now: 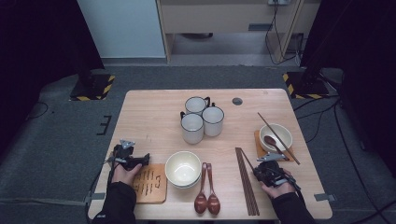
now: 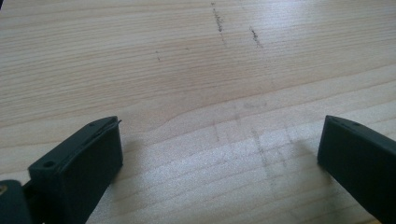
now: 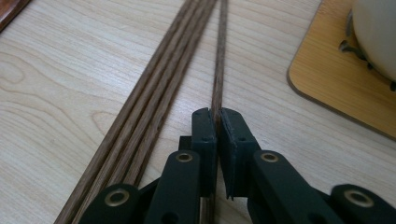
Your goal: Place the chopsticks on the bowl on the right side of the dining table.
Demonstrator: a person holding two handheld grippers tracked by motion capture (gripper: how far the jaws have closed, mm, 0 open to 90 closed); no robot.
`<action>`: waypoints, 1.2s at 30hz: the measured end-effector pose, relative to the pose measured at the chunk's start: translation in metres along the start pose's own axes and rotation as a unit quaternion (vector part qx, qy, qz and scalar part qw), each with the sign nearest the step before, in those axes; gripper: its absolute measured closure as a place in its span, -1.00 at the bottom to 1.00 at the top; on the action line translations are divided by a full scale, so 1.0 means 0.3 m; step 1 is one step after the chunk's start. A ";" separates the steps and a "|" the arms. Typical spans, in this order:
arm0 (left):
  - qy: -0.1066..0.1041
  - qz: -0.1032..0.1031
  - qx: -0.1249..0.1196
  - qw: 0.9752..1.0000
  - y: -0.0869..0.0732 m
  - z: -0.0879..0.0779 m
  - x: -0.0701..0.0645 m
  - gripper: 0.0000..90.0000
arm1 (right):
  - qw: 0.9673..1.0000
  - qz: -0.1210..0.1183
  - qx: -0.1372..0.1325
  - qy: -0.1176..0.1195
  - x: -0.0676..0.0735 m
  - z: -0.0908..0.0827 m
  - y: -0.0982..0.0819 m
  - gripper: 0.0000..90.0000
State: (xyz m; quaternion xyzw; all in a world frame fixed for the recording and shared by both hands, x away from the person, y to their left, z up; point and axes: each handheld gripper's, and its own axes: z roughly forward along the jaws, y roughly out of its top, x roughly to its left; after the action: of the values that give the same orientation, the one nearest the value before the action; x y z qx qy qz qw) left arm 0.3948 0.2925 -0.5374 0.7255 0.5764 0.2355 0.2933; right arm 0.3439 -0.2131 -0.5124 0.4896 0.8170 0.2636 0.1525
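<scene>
My right gripper (image 3: 217,114) is shut on a single dark wooden chopstick (image 3: 219,60), which runs straight ahead along the table. Just to its left lies a bundle of several more chopsticks (image 3: 163,79). In the high view the right gripper (image 1: 258,171) sits at the front right, with the held chopstick (image 1: 248,159) slanting up and left beside the bundle (image 1: 247,182). My left gripper (image 2: 219,140) stands open over bare wood with nothing between its jaws. It rests at the table's front left (image 1: 145,159), above a wooden coaster (image 1: 149,183).
A cream bowl (image 1: 275,136) on a wooden coaster (image 3: 336,79) holds a spoon, with one chopstick (image 1: 280,138) laid across it. Stacked cream bowls (image 1: 183,169) and two brown spoons (image 1: 207,189) lie at front centre. Three white mugs (image 1: 201,119) stand farther back.
</scene>
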 end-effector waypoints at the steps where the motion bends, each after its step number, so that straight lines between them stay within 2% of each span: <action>1: 0.000 0.000 0.000 1.000 0.000 0.000 0.000 -1.00 | 1.000 0.001 -0.001 -0.001 -0.002 0.001 0.000 0.89; 11: 0.000 0.000 0.000 1.000 0.000 0.000 0.000 -1.00 | 1.000 0.008 0.001 -0.012 -0.020 0.003 0.005 0.89; 25: 0.000 0.000 0.000 1.000 0.000 0.000 0.000 -1.00 | 1.000 0.002 -0.006 -0.017 -0.031 0.011 0.010 0.86; 36: 0.000 0.000 0.000 1.000 0.000 0.000 0.000 -1.00 | 1.000 0.008 -0.023 -0.014 -0.033 -0.028 -0.009 0.78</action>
State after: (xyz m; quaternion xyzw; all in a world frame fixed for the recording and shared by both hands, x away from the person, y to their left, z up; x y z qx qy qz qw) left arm 0.3948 0.2925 -0.5374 0.7256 0.5763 0.2354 0.2933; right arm 0.3422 -0.2251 -0.5072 0.4963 0.8044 0.2772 0.1728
